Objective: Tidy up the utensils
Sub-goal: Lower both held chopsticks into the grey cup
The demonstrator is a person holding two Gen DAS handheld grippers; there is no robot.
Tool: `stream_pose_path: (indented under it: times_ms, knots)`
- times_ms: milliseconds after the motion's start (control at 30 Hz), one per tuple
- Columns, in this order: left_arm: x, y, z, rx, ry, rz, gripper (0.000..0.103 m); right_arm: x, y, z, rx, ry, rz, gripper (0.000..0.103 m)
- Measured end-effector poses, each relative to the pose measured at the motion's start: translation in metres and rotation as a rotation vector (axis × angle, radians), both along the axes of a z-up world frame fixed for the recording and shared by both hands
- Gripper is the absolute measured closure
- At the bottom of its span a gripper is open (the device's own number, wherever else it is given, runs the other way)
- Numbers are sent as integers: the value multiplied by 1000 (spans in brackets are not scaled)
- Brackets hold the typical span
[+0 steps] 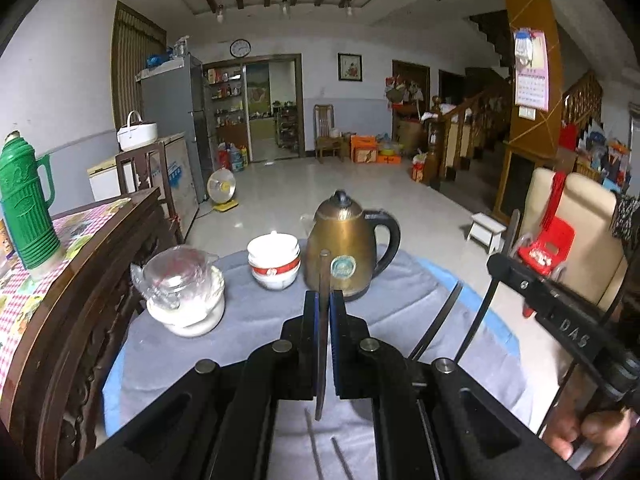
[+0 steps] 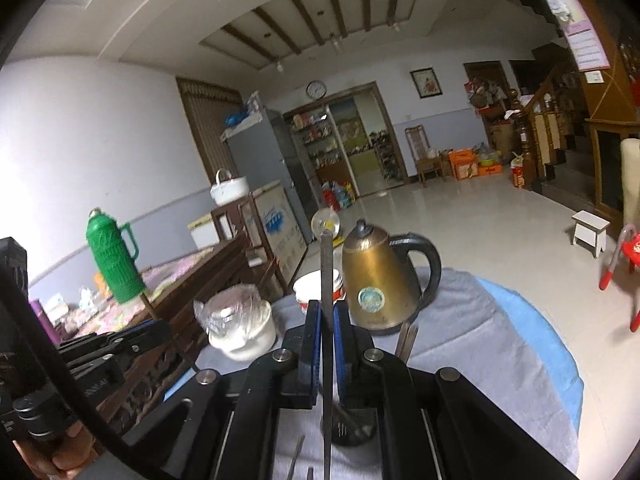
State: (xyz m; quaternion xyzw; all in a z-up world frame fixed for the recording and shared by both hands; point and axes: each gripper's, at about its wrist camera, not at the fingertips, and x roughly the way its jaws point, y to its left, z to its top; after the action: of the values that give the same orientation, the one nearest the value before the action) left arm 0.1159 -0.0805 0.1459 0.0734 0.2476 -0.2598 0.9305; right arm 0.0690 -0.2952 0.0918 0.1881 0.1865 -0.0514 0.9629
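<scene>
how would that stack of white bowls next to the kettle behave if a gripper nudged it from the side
The stack of white bowls looks like glazed ceramic, so probably slick and breakable. Several sit nested on one narrow foot, so a high push may tip or shift the upper ones. The grey cloth beneath would likely drag rather than let it slide.

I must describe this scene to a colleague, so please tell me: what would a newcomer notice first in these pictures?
First, each gripper is shut on a thin utensil: the left gripper holds a brown chopstick, the right gripper a dark chopstick. Behind them, a brass-coloured kettle stands on the grey cloth, with stacked white bowls beside it. The bright green thermos on the wooden table at the left also catches the eye.
</scene>
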Motion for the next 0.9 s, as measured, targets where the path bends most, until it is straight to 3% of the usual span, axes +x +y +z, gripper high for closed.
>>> stream_pose_path:
  times_ms: [367, 900]
  knots:
    - [10, -15, 4, -174, -12, -46, 98, 5, -8, -3, -52, -105, -124, 96]
    - [24, -23, -48, -201, 105, -23, 98, 14, -5, -35, -57, -43, -130, 96]
